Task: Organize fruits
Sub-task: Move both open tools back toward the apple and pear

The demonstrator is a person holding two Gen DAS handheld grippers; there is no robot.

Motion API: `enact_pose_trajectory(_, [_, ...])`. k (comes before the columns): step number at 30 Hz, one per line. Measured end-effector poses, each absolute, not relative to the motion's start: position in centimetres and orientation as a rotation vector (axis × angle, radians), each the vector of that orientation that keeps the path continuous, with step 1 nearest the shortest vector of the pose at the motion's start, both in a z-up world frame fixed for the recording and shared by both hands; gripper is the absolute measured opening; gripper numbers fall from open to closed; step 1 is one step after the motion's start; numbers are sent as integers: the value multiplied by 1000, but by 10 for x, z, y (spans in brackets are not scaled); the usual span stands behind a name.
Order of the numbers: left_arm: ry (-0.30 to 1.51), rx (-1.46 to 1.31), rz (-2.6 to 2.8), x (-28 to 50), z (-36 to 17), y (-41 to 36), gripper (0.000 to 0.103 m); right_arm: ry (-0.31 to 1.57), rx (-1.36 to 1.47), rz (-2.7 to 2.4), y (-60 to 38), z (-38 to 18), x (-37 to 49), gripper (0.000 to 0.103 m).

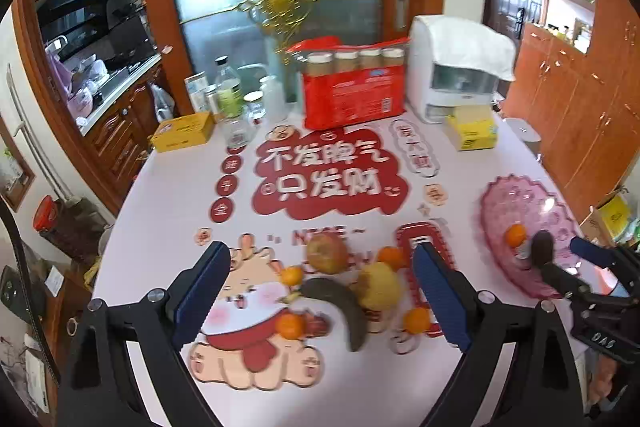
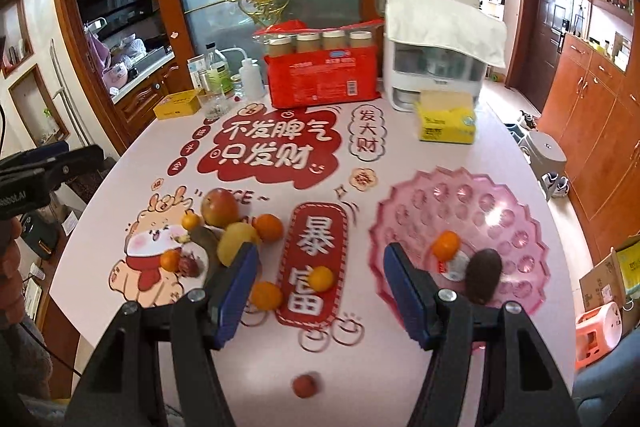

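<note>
Tools: left tool (image 1: 320, 291) and right tool (image 2: 316, 287) gape wide, both empty.
Next: straddle one orange (image 2: 321, 278) squarely, carry to pink plate (image 2: 516, 195).

- Red package (image 2: 323, 77) with 4 jars at counter's (image 2: 400, 367) far edge
- White appliance (image 2: 436, 67), cloth-draped, beside it
- Yellow tissue pack (image 2: 446, 123) in front
- Yellow box (image 2: 176, 105) far left

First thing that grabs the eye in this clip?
The red festive table mat with big white characters dominates the middle. Left of it lies a loose pile of fruit; on the right, a pink scalloped plate already holds an orange and a dark fruit.
</note>
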State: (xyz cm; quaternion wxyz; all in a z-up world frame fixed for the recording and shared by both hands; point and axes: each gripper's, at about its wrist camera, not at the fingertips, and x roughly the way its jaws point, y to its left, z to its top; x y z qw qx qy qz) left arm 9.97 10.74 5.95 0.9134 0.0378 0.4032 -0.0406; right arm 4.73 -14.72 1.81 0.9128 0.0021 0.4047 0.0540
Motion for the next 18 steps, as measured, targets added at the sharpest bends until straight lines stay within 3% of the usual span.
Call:
enact_pose_trajectory(6, [891, 104, -107, 132, 30, 145, 92, 871, 9, 99, -107, 8, 75, 65])
enact_pose_trajectory(18, [1082, 234, -256, 189, -82, 178, 92, 1093, 73, 80, -35, -85, 138, 66])
